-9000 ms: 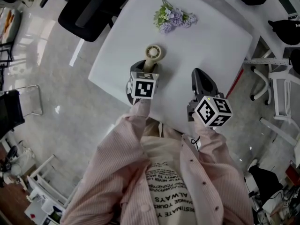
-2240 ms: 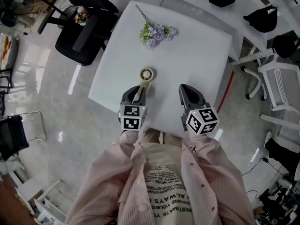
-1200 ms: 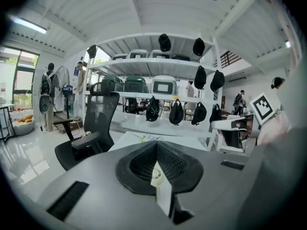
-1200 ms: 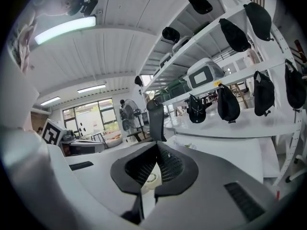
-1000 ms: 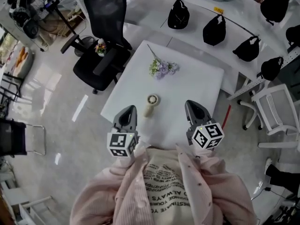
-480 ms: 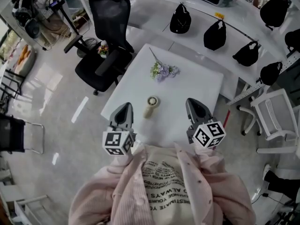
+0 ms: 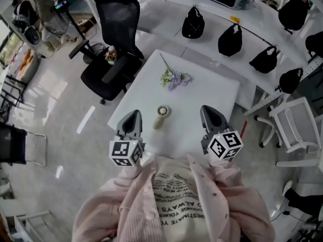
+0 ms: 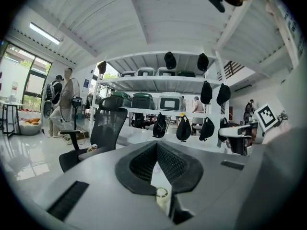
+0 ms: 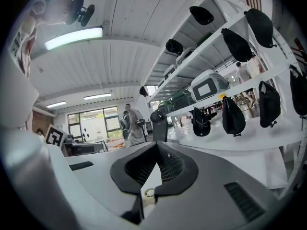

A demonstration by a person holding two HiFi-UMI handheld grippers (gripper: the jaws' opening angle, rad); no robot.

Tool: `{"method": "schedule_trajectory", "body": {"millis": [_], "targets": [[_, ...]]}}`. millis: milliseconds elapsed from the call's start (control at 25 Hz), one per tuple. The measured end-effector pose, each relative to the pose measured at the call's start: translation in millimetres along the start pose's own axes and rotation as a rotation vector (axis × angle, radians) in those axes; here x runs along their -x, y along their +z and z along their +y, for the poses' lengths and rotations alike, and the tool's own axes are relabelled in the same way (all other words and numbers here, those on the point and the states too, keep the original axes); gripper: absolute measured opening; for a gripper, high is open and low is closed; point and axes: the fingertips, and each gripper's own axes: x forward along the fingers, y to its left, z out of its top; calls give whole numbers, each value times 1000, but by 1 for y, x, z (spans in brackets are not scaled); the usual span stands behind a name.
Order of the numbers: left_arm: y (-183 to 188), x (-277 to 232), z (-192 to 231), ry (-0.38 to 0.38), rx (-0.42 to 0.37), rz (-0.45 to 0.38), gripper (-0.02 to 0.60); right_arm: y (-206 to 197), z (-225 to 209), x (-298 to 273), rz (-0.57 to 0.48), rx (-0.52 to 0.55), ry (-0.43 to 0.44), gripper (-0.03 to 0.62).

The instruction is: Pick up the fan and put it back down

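White table [image 7: 202, 92]: fan [image 7: 160, 117] lengthwise, head away

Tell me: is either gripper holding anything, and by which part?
Nothing is held. The left gripper and right gripper are both shut and empty; the fan lies on the table, untouched.

The left gripper [image 7: 132, 116] and the right gripper [image 7: 207, 111] are held level above the near edge of the white desk [image 7: 207, 87], both pointing away from the person. The fan [image 7: 160, 116] lies on the desk between them, just right of the left gripper's tip and touching neither. Flowers [image 7: 174, 78] lie farther ahead of it. A black chair [image 7: 115, 32] stands ahead-left of the left gripper. Black bags [image 7: 229, 33] sit on a counter far ahead of the right gripper.
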Motion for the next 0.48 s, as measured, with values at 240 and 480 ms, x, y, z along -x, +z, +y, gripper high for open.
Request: {"method": "schedule_trajectory", "body": {"millis": [240, 480], "targets": [[-4, -2, -3, -5, -11, 11, 3, -2, -3, 1, 3, -3, 1, -2], [-7, -5, -7, -4, -17, 20, 2, -4, -10, 4, 6, -8, -6, -2]]}}
